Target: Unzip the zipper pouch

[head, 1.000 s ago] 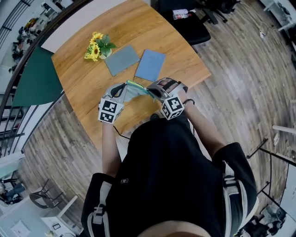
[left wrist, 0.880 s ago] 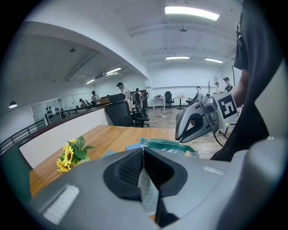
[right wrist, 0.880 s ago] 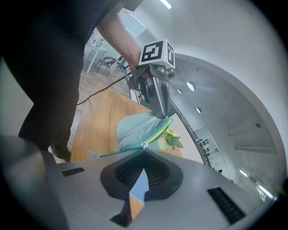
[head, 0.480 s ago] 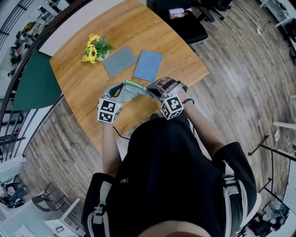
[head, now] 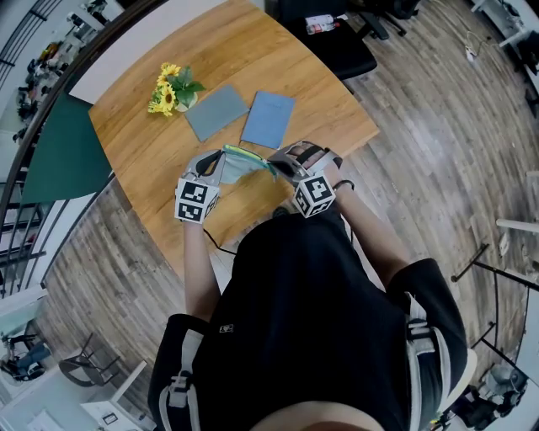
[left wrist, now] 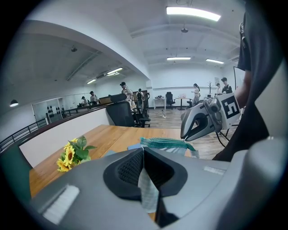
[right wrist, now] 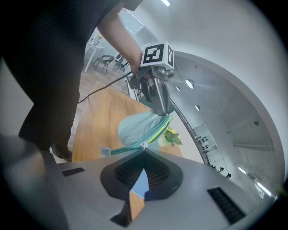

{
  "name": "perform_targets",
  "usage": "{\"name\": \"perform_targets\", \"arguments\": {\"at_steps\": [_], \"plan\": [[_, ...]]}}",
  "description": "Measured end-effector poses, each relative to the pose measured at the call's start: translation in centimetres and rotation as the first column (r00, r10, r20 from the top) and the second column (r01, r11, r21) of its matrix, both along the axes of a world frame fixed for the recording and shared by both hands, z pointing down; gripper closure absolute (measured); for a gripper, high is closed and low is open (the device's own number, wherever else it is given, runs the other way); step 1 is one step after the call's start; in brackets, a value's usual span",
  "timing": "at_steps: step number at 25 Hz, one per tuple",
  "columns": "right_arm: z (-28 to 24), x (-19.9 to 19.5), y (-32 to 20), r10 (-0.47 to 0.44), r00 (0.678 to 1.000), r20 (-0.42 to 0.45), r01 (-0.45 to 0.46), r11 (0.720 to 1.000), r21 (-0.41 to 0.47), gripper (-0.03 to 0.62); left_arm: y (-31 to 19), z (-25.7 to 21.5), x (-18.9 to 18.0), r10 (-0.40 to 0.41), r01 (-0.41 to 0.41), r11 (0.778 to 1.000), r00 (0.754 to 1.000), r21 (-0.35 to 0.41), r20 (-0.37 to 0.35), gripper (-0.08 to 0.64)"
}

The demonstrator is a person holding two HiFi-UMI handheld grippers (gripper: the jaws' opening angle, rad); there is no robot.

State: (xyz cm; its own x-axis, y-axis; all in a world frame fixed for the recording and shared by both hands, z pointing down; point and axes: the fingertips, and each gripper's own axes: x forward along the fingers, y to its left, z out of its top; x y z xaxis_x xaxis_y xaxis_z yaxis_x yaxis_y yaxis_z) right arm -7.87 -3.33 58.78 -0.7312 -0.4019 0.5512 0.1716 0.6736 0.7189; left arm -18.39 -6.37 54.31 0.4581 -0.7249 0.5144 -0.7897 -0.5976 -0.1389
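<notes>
Both tongs are clamped: my left gripper (left wrist: 143, 150) anchors the zipper pouch (right wrist: 137, 126) by its end above the table (head: 328, 109), so my right gripper (right wrist: 144, 155), seemingly (tight view) pinching the zipper pull (right wrist: 144, 145), can draw it.

Bright, even light from ceiling strips (left wrist: 193, 12) above the left gripper (left wrist: 143, 152). Fisheye bending, black corners in the 2 gripper views; near body blurred.

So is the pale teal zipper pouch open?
Looks shut: the slider sits at the right gripper's jaws, and the pouch's green zipper runs closed toward the left gripper.
</notes>
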Motion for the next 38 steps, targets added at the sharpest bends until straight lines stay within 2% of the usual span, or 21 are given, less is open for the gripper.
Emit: {"name": "perform_targets", "arguments": {"at_steps": [38], "plan": [[0.6,0.8,-0.6,0.022,1.000,-0.010,-0.022,1.000,-0.010,0.589,-1.0,0.3,-2.0,-0.044,0.044,0.999,0.999,0.007,0.007,0.549]]}}
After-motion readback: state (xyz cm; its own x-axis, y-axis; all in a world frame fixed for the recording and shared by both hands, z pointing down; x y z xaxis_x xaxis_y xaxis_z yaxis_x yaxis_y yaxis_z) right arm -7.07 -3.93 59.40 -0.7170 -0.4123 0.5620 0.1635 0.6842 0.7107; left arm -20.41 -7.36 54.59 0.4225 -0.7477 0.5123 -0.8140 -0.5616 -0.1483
